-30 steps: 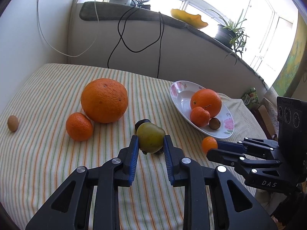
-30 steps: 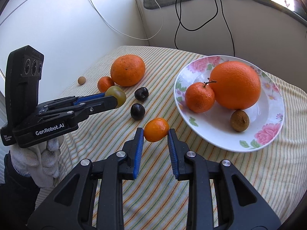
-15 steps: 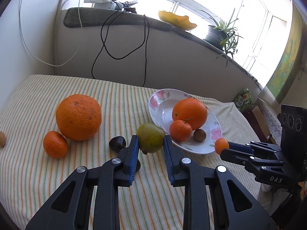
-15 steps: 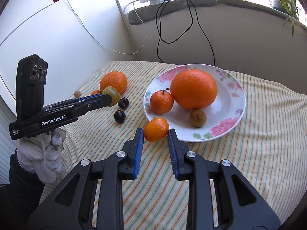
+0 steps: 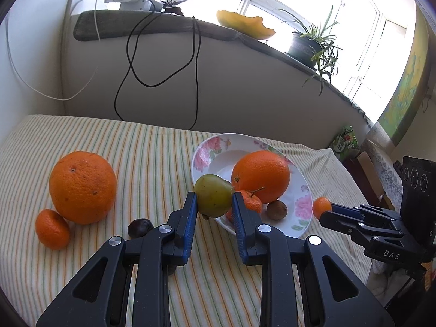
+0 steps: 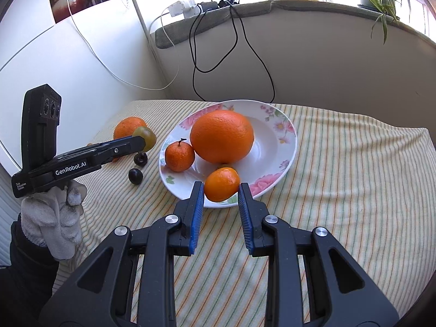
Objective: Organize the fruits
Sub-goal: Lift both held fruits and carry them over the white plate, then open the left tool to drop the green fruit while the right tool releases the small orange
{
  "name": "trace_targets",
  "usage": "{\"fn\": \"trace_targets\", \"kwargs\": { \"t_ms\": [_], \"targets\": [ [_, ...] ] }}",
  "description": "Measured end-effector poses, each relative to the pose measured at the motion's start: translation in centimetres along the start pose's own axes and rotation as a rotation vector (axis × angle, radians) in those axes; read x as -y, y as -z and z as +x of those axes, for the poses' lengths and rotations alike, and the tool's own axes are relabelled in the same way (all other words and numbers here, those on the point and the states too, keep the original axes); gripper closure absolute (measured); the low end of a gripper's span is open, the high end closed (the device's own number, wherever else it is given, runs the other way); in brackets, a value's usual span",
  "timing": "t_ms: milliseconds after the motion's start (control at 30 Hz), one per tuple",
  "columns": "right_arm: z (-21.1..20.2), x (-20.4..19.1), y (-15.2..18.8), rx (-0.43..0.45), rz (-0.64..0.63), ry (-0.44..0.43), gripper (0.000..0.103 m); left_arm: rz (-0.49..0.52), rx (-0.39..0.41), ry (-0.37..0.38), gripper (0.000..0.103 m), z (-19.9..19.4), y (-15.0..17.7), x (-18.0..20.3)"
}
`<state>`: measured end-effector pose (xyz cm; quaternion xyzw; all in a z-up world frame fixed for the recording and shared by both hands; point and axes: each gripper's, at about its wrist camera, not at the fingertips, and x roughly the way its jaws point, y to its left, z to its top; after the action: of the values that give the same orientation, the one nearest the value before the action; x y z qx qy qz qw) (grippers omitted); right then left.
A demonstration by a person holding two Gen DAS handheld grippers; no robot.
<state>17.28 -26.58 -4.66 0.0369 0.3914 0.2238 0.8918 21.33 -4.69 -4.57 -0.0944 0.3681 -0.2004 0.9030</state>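
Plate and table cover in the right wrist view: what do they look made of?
The plate looks like glazed ceramic or melamine: glossy white with printed pink flowers and bright highlights; which of the two is unclear. The table cover looks like woven cloth: matte, thinly striped in orange and green, draping and creasing at the far edge.
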Motion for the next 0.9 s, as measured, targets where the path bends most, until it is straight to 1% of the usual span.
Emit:
{"fn": "trace_targets", "kwargs": {
  "t_ms": [400, 900],
  "targets": [
    [0.9, 1.7, -0.7, 0.004, 0.016, 0.016, 0.076, 0.01, -0.02, -0.015, 0.079, 2.4, -1.3, 0.2],
    [2.1, 1.9, -0.8, -0.012, 0.0, 0.021, 0.076, 0.011, -0.031, -0.01, 0.079, 2.7, -1.5, 0.3]
  ]
}}
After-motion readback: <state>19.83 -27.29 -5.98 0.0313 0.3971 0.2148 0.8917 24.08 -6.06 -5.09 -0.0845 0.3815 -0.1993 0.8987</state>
